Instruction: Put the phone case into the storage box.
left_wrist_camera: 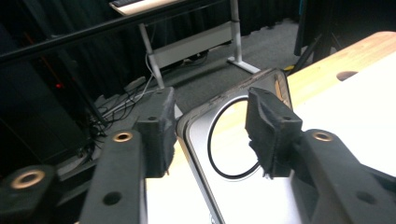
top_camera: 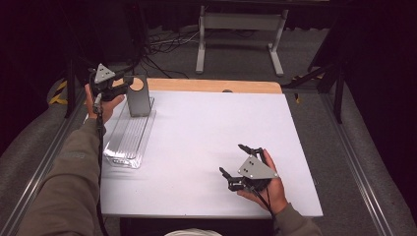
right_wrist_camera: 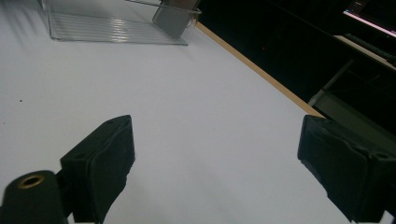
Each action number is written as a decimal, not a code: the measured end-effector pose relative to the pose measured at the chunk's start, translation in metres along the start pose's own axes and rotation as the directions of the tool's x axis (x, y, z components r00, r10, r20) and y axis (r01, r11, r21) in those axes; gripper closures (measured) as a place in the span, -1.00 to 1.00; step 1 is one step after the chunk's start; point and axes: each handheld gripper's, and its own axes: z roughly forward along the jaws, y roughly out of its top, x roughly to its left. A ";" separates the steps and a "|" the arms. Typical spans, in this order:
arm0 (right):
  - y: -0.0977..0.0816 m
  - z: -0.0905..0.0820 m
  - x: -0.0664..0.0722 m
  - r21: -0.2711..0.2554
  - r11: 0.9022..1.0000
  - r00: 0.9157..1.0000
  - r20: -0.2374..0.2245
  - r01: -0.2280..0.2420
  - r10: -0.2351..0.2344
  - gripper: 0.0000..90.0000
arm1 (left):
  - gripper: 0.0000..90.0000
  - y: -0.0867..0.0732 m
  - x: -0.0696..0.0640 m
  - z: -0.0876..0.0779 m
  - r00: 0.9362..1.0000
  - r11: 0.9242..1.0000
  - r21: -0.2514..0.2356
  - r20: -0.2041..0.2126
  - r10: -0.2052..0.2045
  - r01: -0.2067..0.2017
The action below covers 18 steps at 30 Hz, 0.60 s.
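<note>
Letting go of the grey plate in the tray

My left gripper (top_camera: 129, 83) has its jaws spread around the grey plate (top_camera: 138, 96), upright in the clear tray (top_camera: 125, 142); I should back off straight. Right gripper (top_camera: 237, 160) rests spread wide.

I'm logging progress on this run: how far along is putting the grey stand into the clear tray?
Done: the grey stand with a round hole stands upright at the far end of the clear tray. In hand: the left gripper has its jaws on either side of the stand's top edge, with gaps visible, so it looks released. Left: drawing that hand away. The right gripper rests open on the white table, empty.
</note>
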 end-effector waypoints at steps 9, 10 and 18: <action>0.000 0.000 0.001 0.001 1.000 1.000 -0.004 0.003 -0.003 -0.74 | -0.12 0.005 -0.002 -0.002 0.999 1.000 -0.010 -0.039 0.018 -0.019; 0.000 0.000 0.001 0.000 1.000 1.000 -0.004 0.004 -0.004 -0.74 | -0.16 0.006 -0.003 -0.002 0.999 1.000 -0.014 -0.039 0.016 -0.016; 0.000 -0.003 0.000 -0.010 1.000 1.000 0.008 0.002 -0.002 -0.74 | -0.46 0.010 -0.008 -0.007 0.999 1.000 -0.016 -0.036 0.013 -0.013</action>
